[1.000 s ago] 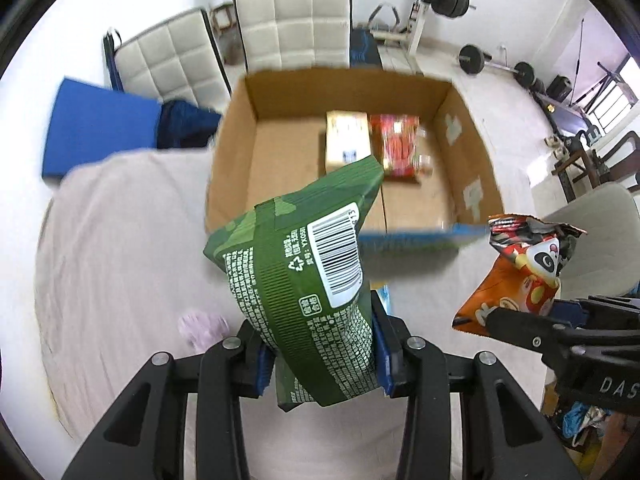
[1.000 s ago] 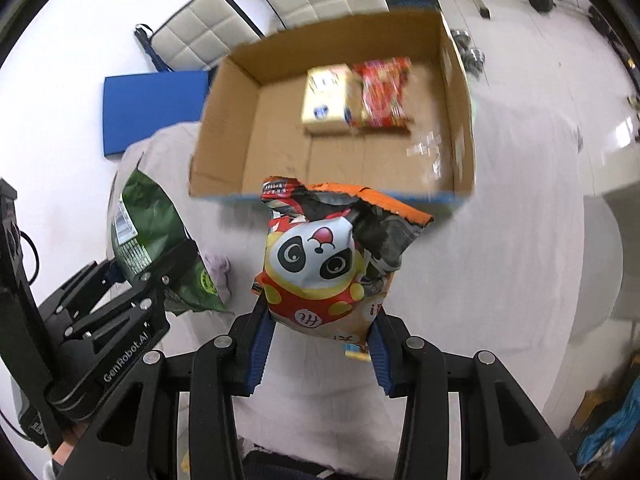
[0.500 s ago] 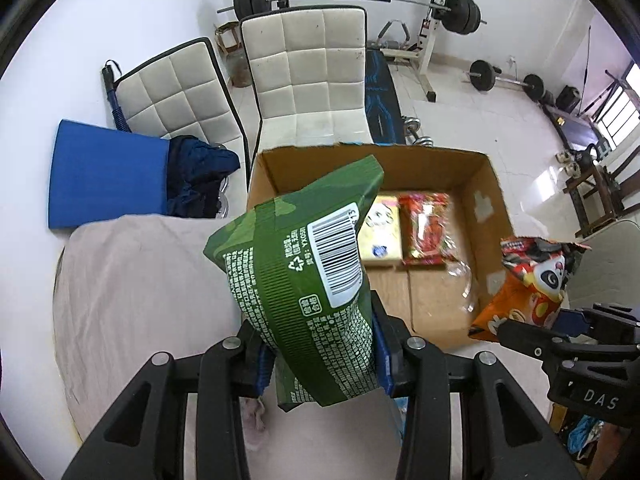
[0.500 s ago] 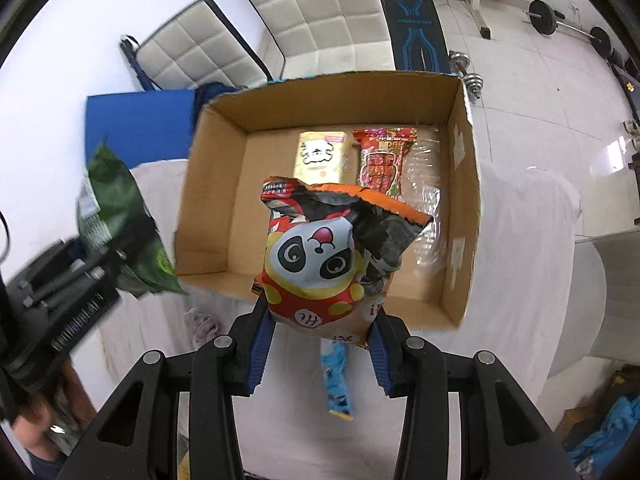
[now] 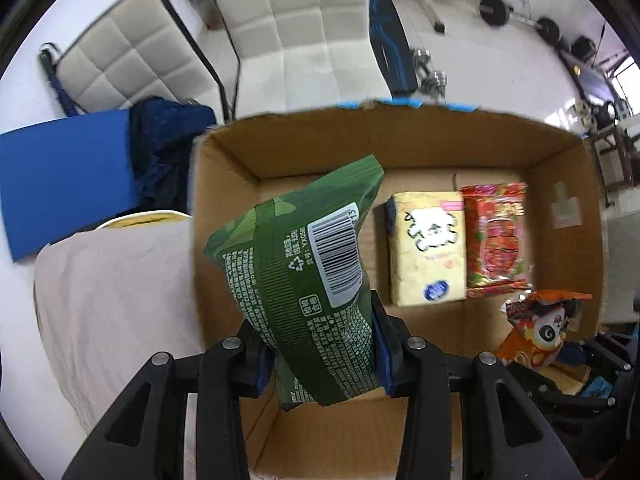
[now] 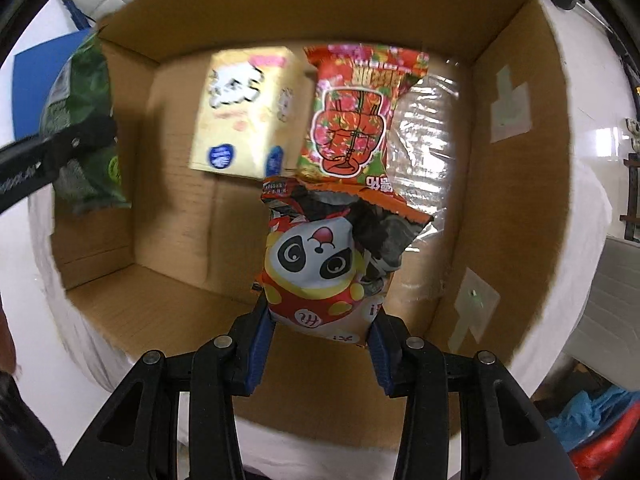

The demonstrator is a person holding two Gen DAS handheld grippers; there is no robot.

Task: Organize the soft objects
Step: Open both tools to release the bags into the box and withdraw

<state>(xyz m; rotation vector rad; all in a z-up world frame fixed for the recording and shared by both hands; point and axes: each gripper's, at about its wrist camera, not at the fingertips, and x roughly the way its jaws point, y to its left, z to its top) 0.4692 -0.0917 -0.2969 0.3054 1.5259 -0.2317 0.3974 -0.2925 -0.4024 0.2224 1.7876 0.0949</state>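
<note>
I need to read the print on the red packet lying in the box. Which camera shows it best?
The right wrist view: the red packet lies close and large on the floor of the cardboard box, its printed front facing the camera. In the left wrist view the same packet is smaller, farther off and blurred beside the yellow pack.

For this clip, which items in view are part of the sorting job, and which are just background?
Job:
green snack bag, in left hand-held gripper
panda snack bag, in right hand-held gripper
cardboard box
yellow pack, red pack, both in box

Background:
white chairs
blue mat
barbell weights
</note>
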